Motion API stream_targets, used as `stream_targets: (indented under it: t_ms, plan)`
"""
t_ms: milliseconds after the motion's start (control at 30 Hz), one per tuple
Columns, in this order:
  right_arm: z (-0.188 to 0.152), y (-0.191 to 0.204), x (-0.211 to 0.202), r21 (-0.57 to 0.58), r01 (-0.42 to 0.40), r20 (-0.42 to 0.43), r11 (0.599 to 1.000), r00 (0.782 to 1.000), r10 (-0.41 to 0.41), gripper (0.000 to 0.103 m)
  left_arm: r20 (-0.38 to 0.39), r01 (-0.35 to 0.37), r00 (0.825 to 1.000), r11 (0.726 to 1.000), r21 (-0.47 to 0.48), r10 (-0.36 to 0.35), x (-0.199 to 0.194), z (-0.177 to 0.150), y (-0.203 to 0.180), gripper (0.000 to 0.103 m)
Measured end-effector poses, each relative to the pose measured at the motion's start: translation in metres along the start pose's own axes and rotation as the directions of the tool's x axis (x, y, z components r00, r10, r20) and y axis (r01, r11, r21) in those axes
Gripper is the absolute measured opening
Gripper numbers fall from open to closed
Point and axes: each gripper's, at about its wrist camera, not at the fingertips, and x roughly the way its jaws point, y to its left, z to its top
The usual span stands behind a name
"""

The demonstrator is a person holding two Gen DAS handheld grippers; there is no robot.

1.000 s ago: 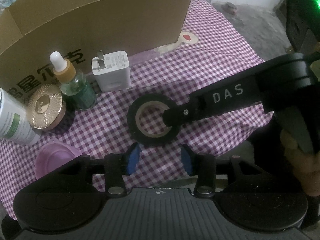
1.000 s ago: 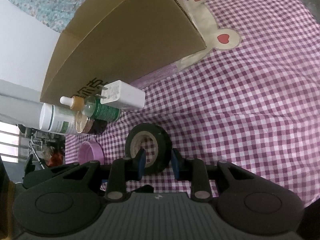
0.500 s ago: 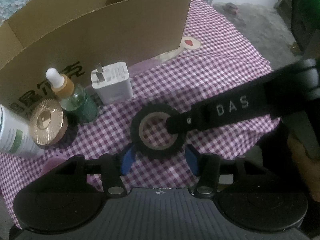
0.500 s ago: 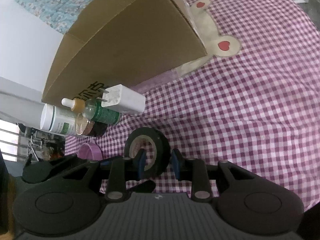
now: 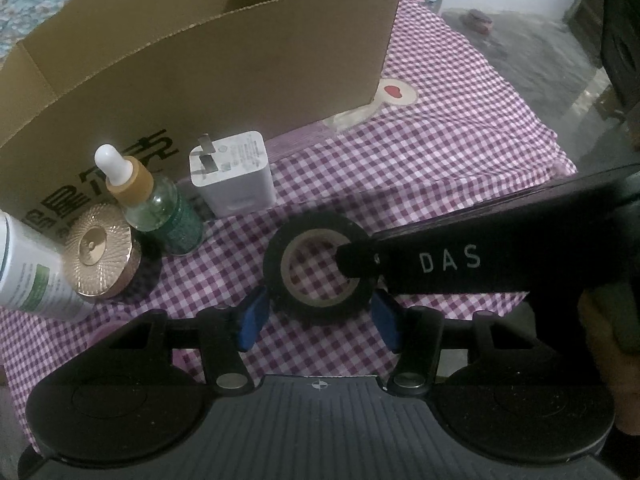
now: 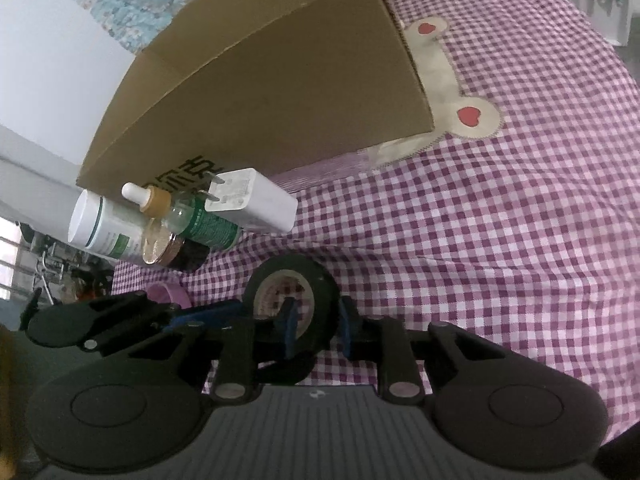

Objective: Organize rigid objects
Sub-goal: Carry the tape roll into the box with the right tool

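Our right gripper jaws are closing over the electrical tape roll wall; left gripper jaws gape loose around it. Thin pinch, it might twist free.

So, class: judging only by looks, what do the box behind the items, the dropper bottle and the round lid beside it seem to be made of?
Box: brown corrugated cardboard, matte; fluted edge shows along the top.
Dropper bottle: clear green-tinted glass or hard plastic, glossy highlights; white bulb looks like rubber, tan collar possibly wood or plastic.
Round lid: gold metallic finish with fine ribbing; could be metal or plated plastic.
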Motion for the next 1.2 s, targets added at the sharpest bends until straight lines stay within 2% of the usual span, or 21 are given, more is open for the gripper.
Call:
stream_targets:
  t_ms: [200,400,567,733,867,1000,1133,1200]
  plan:
    - [-0.010,0.000,-0.009,0.014,0.005,0.022,1.000,1.000,-0.006,0.022,0.027,0.004,1.000,1.000,0.006,-0.004,-0.016,-0.002,-0.003,0.056]
    - [-0.018,0.013,-0.037,-0.005,0.004,0.081,1.000,0.997,-0.004,0.022,0.092,0.005,0.996,1.000,0.009,-0.006,-0.047,-0.004,-0.006,0.056]
    - [-0.020,0.033,-0.068,-0.039,0.002,0.149,0.999,0.989,0.003,0.022,0.169,-0.006,0.986,1.000,0.006,0.005,-0.082,-0.006,-0.005,0.056]
    - [-0.015,0.059,-0.098,-0.103,-0.002,0.223,0.995,0.974,0.025,0.022,0.250,-0.014,0.968,1.000,-0.021,0.019,-0.119,-0.002,0.004,0.056]
    - [-0.001,0.083,-0.114,-0.160,-0.022,0.275,0.987,0.959,0.066,0.022,0.320,-0.028,0.946,0.998,-0.049,0.043,-0.146,0.006,0.019,0.056]
    - [0.028,0.107,-0.122,-0.227,-0.058,0.300,0.972,0.946,0.127,0.022,0.364,-0.058,0.928,0.995,-0.079,0.082,-0.163,0.028,0.038,0.056]
    - [0.070,0.127,-0.118,-0.282,-0.108,0.277,0.953,0.942,0.189,0.022,0.370,-0.081,0.921,0.989,-0.127,0.123,-0.175,0.051,0.066,0.056]
    - [0.092,0.136,-0.110,-0.300,-0.135,0.250,0.944,0.944,0.214,0.022,0.356,-0.077,0.926,0.985,-0.152,0.127,-0.175,0.066,0.086,0.056]
